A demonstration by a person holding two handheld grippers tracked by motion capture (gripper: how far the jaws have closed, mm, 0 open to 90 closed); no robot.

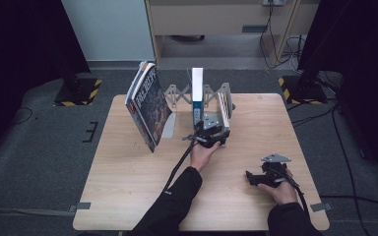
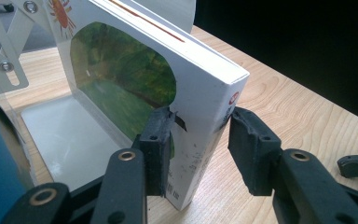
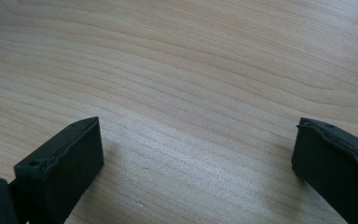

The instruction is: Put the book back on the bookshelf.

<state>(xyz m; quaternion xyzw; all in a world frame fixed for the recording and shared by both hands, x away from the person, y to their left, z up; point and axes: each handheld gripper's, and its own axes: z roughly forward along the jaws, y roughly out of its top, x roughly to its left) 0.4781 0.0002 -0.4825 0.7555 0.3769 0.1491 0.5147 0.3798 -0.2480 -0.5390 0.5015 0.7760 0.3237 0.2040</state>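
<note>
A white book (image 2: 205, 93) with a green picture on its cover stands tilted at the right end of a metal book rack (image 1: 179, 93). My left gripper (image 2: 198, 140) straddles the book's spine low down; one pad lies along the cover and the other stands a sliver off the spine, so the jaws are open around it. In the high view that gripper (image 1: 212, 129) sits just in front of the book (image 1: 223, 109). My right gripper (image 1: 250, 176) rests low over the table (image 1: 128, 172) at the front right, open, with bare wood between its pads (image 3: 65, 163).
A tall white and blue book (image 1: 197, 93) stands upright in the middle of the rack. A large dark-covered book (image 1: 147, 105) leans at its left end. The rack's flat base plate (image 2: 65, 135) lies beside the white book. Dark curtains flank the table.
</note>
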